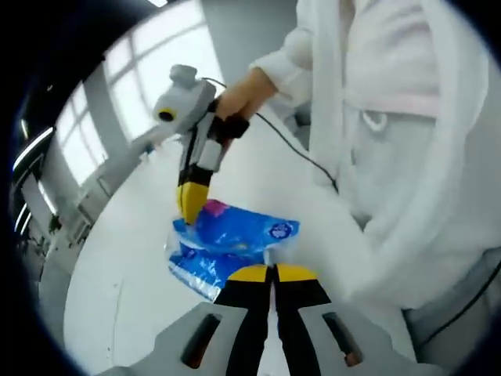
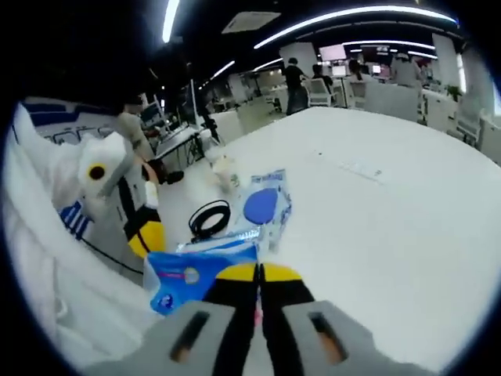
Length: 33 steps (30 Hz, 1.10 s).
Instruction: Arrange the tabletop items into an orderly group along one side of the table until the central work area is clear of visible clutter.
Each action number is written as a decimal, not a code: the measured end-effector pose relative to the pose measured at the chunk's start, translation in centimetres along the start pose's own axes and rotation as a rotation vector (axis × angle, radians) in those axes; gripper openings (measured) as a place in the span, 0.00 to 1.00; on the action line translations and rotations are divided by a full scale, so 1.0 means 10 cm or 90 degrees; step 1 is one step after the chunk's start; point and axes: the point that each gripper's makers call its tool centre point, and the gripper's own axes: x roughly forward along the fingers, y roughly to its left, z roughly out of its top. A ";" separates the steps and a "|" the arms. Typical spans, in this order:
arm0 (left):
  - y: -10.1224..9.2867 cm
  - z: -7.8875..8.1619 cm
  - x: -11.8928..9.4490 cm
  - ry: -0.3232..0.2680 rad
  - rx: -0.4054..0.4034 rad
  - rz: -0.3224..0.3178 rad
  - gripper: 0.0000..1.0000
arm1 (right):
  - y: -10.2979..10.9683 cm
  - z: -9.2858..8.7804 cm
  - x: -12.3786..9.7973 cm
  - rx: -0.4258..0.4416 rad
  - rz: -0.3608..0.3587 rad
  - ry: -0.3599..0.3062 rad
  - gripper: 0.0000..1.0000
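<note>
both tools are on the same blue plastic packet above the white bench. in the left gripper view, the left tool has its yellow-tipped jaws pressed together at the near edge of the packet, and the packet's clear end seems to be pinched between them. the right tool comes in from above, held by a person's hand, and its yellow tips meet the far end of the packet beside a pink patch. a black cable trails from that tool across the bench toward the person's white robe.

in the right gripper view, the right tool has its jaws shut together with the blue and white packet caught at the tips. the left tool reaches in from the left and touches the packet's other end. just beyond lies a second clear packet with a blue round print, flat on the bench. a black coiled cord sits right beside it on the left, and a small white object stands farther back, too blurred to name.
</note>
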 end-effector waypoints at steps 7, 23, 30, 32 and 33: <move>0.41 0.06 -0.08 -0.070 -0.220 0.134 0.22 | -0.25 0.12 -0.19 0.130 -0.075 -0.084 0.00; 0.79 -0.04 0.07 -0.190 -0.648 0.400 0.28 | -0.43 0.26 -0.59 0.219 -0.225 -0.261 0.00; 0.87 -0.02 0.15 -0.182 -0.655 0.426 0.06 | -0.48 0.29 -0.67 0.201 -0.250 -0.271 0.00; 0.92 -0.04 0.13 -0.181 -0.663 0.432 0.02 | -0.49 0.27 -0.68 0.204 -0.252 -0.269 0.00; 0.93 -0.05 0.12 -0.178 -0.663 0.435 0.01 | -0.49 0.25 -0.68 0.203 -0.255 -0.267 0.00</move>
